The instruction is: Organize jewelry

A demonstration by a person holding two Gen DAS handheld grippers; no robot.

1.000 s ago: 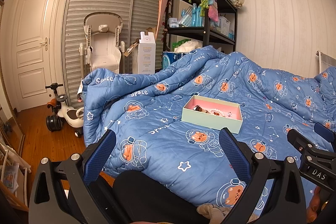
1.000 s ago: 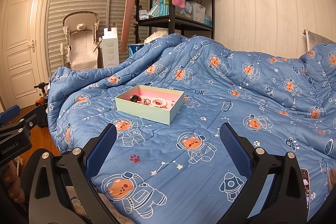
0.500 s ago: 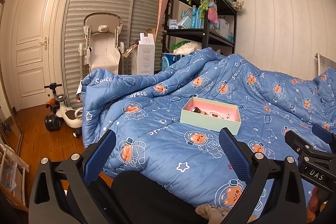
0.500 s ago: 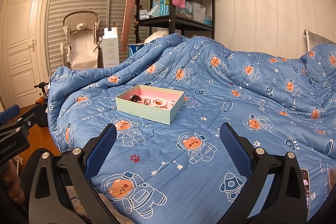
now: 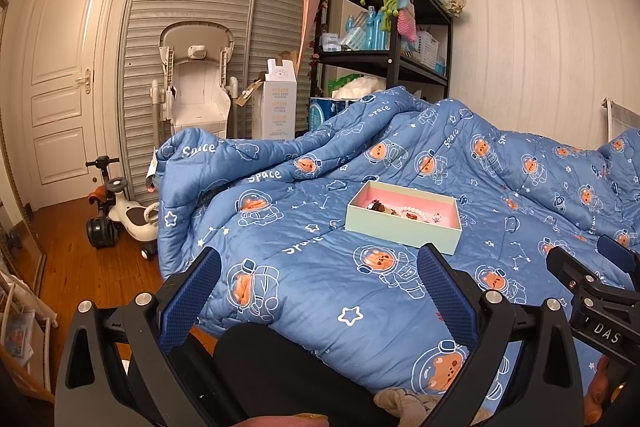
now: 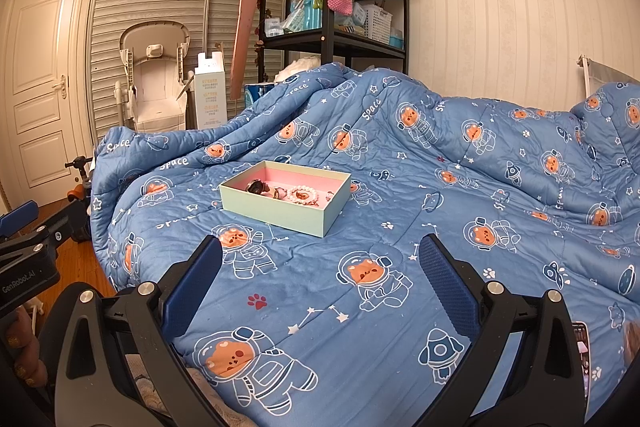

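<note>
Largest item on my feeds: a blue quilt (image 6: 400, 227) printed with astronaut bears, spread over a bed and filling both views. Behind it I log a slatted wardrobe front (image 5: 192, 27), a black shelving unit (image 5: 400, 55) hung with knitted bags, and a folded white high chair (image 5: 196, 83). A white panelled door (image 5: 60, 79) shows in both views; only the left wrist view gives me the wooden floor (image 5: 72, 259) and a child's ride-on toy (image 5: 120, 215) in full, the right view catching just a sliver of each. Task item: an open mint-green box (image 6: 286, 201) with a pink lining, resting on the quilt, ahead of both tools and touched by neither. The right wrist view looks further into it, so I can make out a pale bead bracelet (image 6: 302, 194) and a dark ring-shaped piece (image 6: 256, 185); the other small pieces I cannot identify. Left gripper (image 5: 320, 291): fingers spread wide, nothing between them, hanging near the quilt's front edge, with the tip of the other tool at its right edge. Right gripper (image 6: 320, 279): likewise spread wide and empty, over open quilt. Only the right view shows a phone (image 6: 582, 351) at bottom right.
</note>
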